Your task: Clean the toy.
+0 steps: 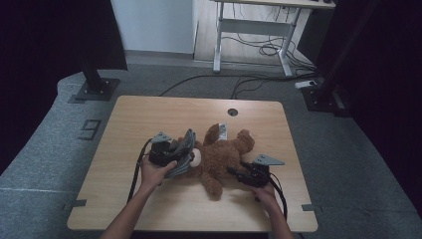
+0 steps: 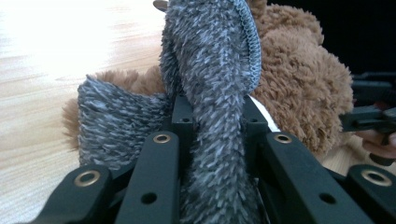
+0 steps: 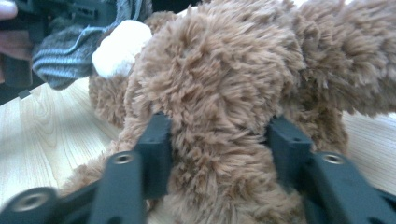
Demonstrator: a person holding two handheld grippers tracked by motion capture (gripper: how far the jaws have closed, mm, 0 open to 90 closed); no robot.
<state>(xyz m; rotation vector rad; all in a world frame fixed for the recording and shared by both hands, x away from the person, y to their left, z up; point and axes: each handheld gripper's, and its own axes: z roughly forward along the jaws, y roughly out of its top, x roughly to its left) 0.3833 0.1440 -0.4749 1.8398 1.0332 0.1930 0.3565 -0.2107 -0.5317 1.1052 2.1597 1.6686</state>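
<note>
A brown teddy bear (image 1: 224, 154) (image 3: 224, 84) lies in the middle of the wooden table (image 1: 149, 114). A grey knit hat (image 1: 185, 148) (image 2: 210, 93) sits at its head end, beside the white muzzle (image 3: 121, 49). My left gripper (image 1: 175, 153) (image 2: 212, 109) is shut on a fold of that hat, pulled up from the bear (image 2: 303, 102). My right gripper (image 1: 238, 173) (image 3: 217, 135) is at the bear's lower side. Its jaws stand wide with a plush limb between them, and fur brushes both. The left gripper view also has the right gripper (image 2: 369, 119) at its right edge.
The table has a round cable hole (image 1: 232, 112) near its far edge. A white tag (image 1: 222, 130) sticks out of the bear. Beyond the table stand two black stand bases (image 1: 94, 89) (image 1: 318, 97), a white desk frame (image 1: 259, 25) and floor cables (image 1: 268, 50).
</note>
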